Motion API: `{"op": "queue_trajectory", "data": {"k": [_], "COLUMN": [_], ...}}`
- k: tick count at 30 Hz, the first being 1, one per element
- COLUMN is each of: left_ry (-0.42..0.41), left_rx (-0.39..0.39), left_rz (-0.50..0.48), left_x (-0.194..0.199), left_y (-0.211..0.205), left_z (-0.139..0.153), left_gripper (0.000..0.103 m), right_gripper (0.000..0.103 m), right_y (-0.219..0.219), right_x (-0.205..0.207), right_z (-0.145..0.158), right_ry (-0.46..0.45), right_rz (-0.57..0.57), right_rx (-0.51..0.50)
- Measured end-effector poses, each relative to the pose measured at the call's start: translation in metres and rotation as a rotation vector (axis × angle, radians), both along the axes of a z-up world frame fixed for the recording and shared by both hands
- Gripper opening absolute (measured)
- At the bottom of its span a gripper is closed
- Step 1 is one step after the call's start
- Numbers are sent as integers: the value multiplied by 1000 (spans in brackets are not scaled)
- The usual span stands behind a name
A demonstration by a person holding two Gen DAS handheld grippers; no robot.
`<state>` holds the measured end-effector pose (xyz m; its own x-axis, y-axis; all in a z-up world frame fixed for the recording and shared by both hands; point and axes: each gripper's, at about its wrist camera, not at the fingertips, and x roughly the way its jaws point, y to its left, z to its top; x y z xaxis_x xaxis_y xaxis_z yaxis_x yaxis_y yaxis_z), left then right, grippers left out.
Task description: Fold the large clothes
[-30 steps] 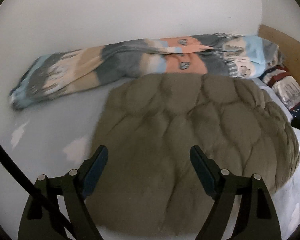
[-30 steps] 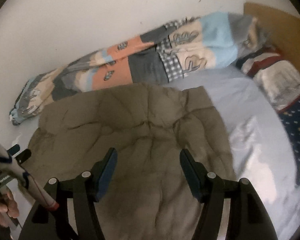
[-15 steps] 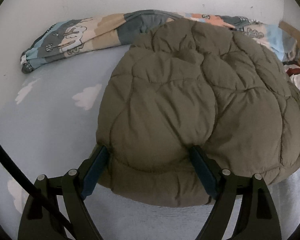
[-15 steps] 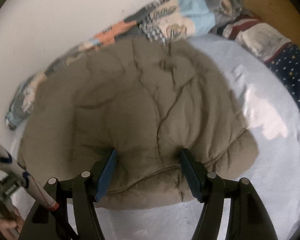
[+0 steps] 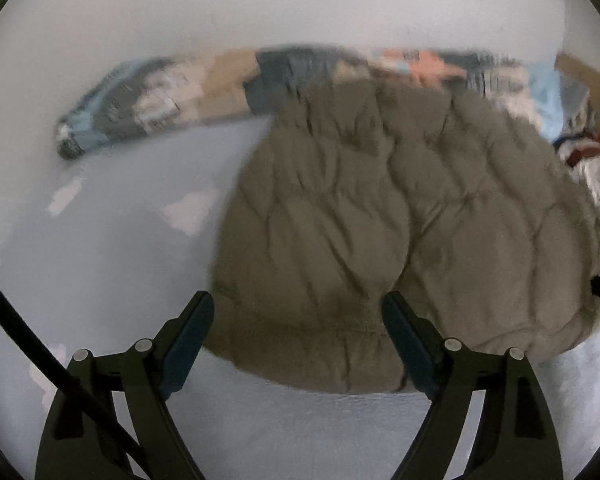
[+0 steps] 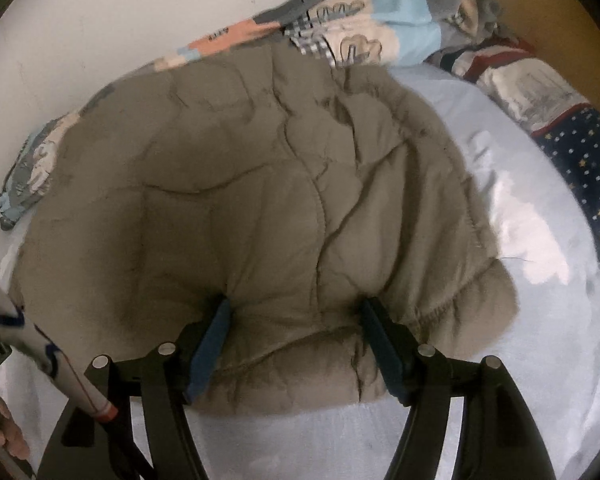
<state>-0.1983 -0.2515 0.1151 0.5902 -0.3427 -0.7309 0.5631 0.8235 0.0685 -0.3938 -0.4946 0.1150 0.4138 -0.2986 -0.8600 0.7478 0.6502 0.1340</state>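
An olive quilted puffer jacket [image 5: 380, 200] [image 6: 240, 160] lies spread on the pale blue bed sheet [image 5: 100, 240] [image 6: 500, 208]. My left gripper [image 5: 300, 312] straddles its near hem at the jacket's left end, jaws wide, with a puffy lobe bulging between the fingers. My right gripper [image 6: 294, 312] stands over the near hem further right. Its fingertips [image 6: 220, 312] are sunk into the padding and its jaws are opening, with a fold of jacket between them. The left wrist view is blurred.
A rolled patchwork blanket [image 5: 180, 92] [image 6: 360, 20] lies along the white wall behind the jacket. Pillows [image 6: 532, 88] and a navy starred cushion [image 6: 580, 168] sit at the right by the wooden headboard [image 6: 540, 12]. A hand [image 6: 4, 432] shows at lower left.
Both grippers have come down from above the jacket onto its near hem, so fabric now bulges between each pair of fingers. The left view has shifted slightly and blurred.
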Motion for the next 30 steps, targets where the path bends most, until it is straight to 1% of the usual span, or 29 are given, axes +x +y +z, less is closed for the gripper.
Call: {"op": "queue_trajectory", "data": {"k": [2, 3, 4, 7, 10, 13, 16, 17, 19, 20, 24, 27, 30], "left_ry": [-34, -42, -40, -13, -2, 9, -5, 0, 15, 11, -51, -93, -133], "left_rx": [-26, -51, -76, -112, -106, -95, -66, -53, -31, -29, 9, 36, 81], "left_rz": [11, 18, 24, 37, 49, 32, 32, 39, 46, 42, 20, 1, -19], "left_x": [-11, -20, -29, -56, -73, -77, -71, -68, -60, -58, -53, -50, -51], "left_y": [8, 16, 24, 43, 55, 57, 55, 52, 45, 40, 19, 5, -7], "left_z": [18, 30, 37, 47, 48, 42, 27, 21, 11, 9, 6, 3, -3], "left_gripper": [85, 85, 85, 85, 85, 85, 85, 85, 85, 85, 85, 85, 85], "right_gripper": [72, 72, 72, 73, 73, 73, 74, 74, 74, 74, 74, 74, 74], "right_y": [8, 14, 20, 38, 56, 74, 87, 88, 87, 83, 69, 63, 60], "right_x": [-9, -15, -21, -36, -59, -70, -67, -65, -62, -59, -47, -31, -19], "right_z": [19, 30, 40, 60, 70, 72, 74, 75, 73, 68, 50, 43, 34], "right_ry": [-35, -49, -54, -64, -127, -154, -165, -171, -164, -164, -165, -163, -129], "right_rz": [11, 14, 17, -3, -53, -67, -25, -14, -12, -13, -29, -27, -18], "right_rx": [-12, -26, -45, -72, -4, 28, 6, -19, -37, -27, 22, -3, -24]}}
